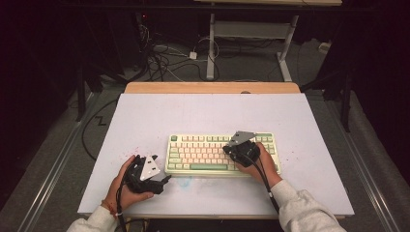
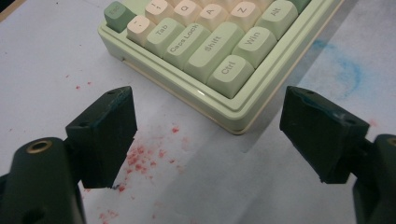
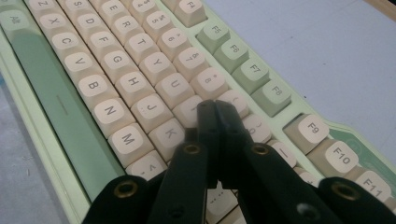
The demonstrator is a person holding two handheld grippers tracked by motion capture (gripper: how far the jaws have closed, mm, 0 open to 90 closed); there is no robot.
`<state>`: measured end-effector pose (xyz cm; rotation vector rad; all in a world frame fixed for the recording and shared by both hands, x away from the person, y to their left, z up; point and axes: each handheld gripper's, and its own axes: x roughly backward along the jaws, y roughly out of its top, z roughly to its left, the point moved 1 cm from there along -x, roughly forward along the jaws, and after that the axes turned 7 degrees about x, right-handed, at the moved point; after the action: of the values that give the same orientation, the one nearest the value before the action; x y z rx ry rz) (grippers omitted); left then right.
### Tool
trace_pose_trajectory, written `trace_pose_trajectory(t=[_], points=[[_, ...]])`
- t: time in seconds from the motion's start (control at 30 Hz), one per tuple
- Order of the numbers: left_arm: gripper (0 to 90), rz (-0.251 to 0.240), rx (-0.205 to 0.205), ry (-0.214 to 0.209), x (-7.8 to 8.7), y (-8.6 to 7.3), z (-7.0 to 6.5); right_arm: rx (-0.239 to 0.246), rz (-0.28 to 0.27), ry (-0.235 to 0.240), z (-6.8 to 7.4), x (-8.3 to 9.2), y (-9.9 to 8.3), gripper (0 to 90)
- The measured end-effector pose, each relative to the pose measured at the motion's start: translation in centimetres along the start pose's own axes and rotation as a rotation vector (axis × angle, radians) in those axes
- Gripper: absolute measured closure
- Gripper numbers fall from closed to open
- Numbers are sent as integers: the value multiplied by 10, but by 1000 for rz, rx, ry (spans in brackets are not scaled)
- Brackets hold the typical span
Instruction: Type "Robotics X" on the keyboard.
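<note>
Item: mechanical keyboard (image 1: 220, 153), pale green case with cream and green keycaps, laid flat on the white bench (image 1: 145, 121), toward its near edge and roughly at mid-width. Handling, as judged: a rigid, fairly weighty body that is unlikely to flex or slide readily; the keycaps are sprung and push-fitted, so they are best pressed straight down and not levered sideways. The case wall is smooth and sloped, so a grip, if one is wanted, is best taken across the short end edges or the near front lip, never on the caps. Right claw (image 3: 215, 109): held over the right half of the keyboard, jaws brought fully together with nothing between them, the joined tip set at the I and 9 keys (image 3: 226, 100), used as a single poking point; contact with a cap cannot be told for certain. Left claw (image 2: 208, 135): rested just off the keyboard's near left corner by the Ctrl key (image 2: 229, 70), jaws spread wide, nothing held. Red specks (image 2: 140, 156) and a blue smear (image 2: 348, 70) are noted on the bench beside that corner.
</note>
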<state>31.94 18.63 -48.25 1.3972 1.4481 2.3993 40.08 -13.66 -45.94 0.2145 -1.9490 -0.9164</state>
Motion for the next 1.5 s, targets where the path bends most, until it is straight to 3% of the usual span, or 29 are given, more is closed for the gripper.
trace_pose_trajectory(t=[0.4, 0.7, 0.83, 1.03, 1.27, 1.5], points=[[177, 1, 6, -4, 0, 0, 1, -20, -99, -18, -2, 21, 2, 857], [179, 0, 14, -5, 0, 0, 0, -14, -187, -24, -2, 44, 1, 629], [184, -8, 29, -4, 0, 0, 1, -15, -217, -54, -2, 53, 0, 484], [204, -32, 45, -2, 3, 1, 3, -22, -225, -110, -1, 66, -11, 337], [220, -45, 58, -8, 5, 4, 3, -14, -245, -159, 3, 82, -27, 264], [228, -61, 74, -22, 8, 6, 3, -26, -231, -207, 4, 93, -45, 238]])
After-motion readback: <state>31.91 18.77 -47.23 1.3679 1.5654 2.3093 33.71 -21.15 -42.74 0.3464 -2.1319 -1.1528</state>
